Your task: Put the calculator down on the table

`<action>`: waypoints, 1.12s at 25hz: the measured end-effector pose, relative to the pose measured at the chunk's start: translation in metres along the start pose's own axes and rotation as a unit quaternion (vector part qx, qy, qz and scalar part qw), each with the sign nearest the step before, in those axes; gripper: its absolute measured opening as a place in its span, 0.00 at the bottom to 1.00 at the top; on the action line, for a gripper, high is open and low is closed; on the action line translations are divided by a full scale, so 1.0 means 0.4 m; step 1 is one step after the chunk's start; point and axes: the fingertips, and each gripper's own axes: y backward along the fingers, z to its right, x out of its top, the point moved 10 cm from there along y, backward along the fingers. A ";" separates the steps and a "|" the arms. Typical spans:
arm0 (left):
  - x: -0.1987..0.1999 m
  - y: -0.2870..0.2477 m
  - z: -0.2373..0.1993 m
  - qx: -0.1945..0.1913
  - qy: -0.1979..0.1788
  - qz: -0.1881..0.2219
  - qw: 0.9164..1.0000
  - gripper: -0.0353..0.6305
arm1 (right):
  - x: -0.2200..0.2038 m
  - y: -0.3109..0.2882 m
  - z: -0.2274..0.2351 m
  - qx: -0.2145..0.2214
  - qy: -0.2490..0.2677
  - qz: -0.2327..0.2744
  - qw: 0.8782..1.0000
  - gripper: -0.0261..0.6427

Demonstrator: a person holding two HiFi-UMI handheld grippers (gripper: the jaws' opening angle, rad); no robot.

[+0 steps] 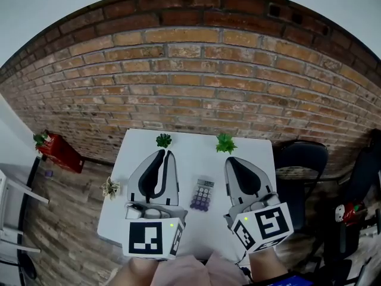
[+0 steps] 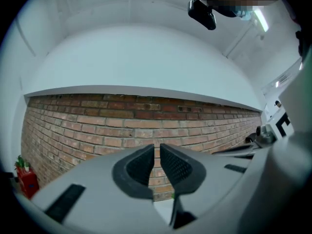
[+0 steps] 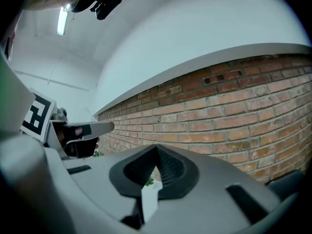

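The calculator [image 1: 202, 194], grey with purple keys, lies flat on the white table [image 1: 189, 159], between and below the two grippers. Neither gripper touches it. My left gripper [image 1: 166, 152] is held up above the table's left half, its jaws shut with nothing between them; in the left gripper view [image 2: 157, 151] it faces the brick wall. My right gripper [image 1: 228, 159] hangs above the right half, shut and empty, and in the right gripper view [image 3: 156, 152] it also faces the wall. The calculator is in neither gripper view.
Two small green plants [image 1: 164, 140] [image 1: 225, 143] stand at the table's far edge, and a third plant [image 1: 110, 187] at its left edge. A red object [image 1: 59, 151] lies on the floor to the left. A black chair [image 1: 300, 159] stands to the right. A brick wall [image 1: 190, 82] runs behind.
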 end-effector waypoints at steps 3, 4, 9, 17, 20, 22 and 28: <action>0.005 0.003 0.006 0.000 0.000 0.003 1.000 0.12 | -0.004 -0.002 -0.002 0.007 0.003 -0.003 1.000 0.04; 0.005 0.003 0.008 0.000 0.001 0.004 1.000 0.12 | -0.004 -0.003 -0.003 0.009 0.005 -0.004 1.000 0.03; 0.004 0.000 0.012 -0.002 0.002 0.004 1.000 0.12 | -0.001 -0.012 -0.007 0.016 0.008 -0.002 1.000 0.03; -0.002 -0.010 0.019 -0.006 0.001 0.002 1.000 0.12 | -0.003 -0.018 0.001 0.014 0.008 0.000 1.000 0.04; -0.006 -0.012 0.020 -0.007 0.001 0.000 1.000 0.12 | -0.006 -0.020 0.003 0.016 0.004 -0.001 1.000 0.04; -0.008 -0.013 0.021 -0.007 0.001 -0.001 1.000 0.12 | -0.007 -0.021 0.005 0.018 0.003 -0.002 1.000 0.03; -0.013 -0.014 0.018 -0.007 0.000 -0.004 1.000 0.12 | -0.009 -0.024 0.004 0.019 0.004 -0.003 1.000 0.04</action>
